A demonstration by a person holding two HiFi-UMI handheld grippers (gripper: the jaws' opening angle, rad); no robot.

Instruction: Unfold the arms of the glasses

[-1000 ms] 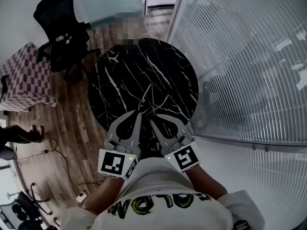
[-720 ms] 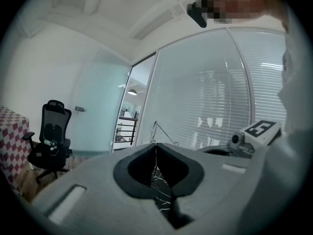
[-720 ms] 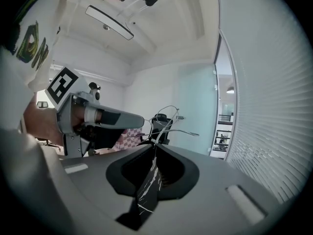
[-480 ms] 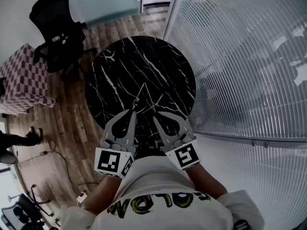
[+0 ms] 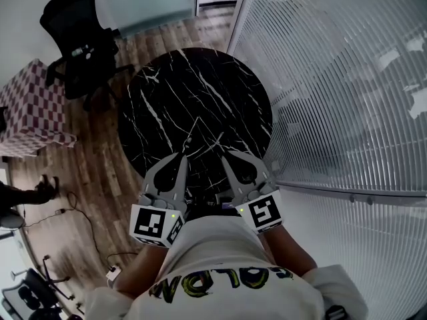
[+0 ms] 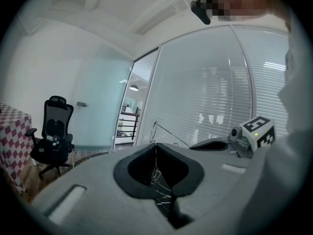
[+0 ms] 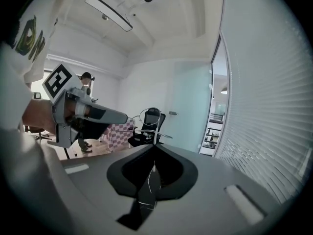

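**Tong tips drawn wider apart, thin glasses held between them**

Since a second ago, the right tongs (image 5: 224,157) have swung outward from the left tongs (image 5: 185,157), widening the gap between their tips. Each pair of tongs is closed, pinching a thin wire part of the glasses (image 7: 153,126). The glasses hang between the two tips, over the near edge of the round black marble desk (image 5: 200,85).

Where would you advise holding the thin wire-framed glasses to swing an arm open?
Probably by the wire itself, one side in each gripper, coming from the near edge of the round black marble table. The thin wire-framed glasses offer nothing broader, and the left gripper and right gripper seem shut on them so.
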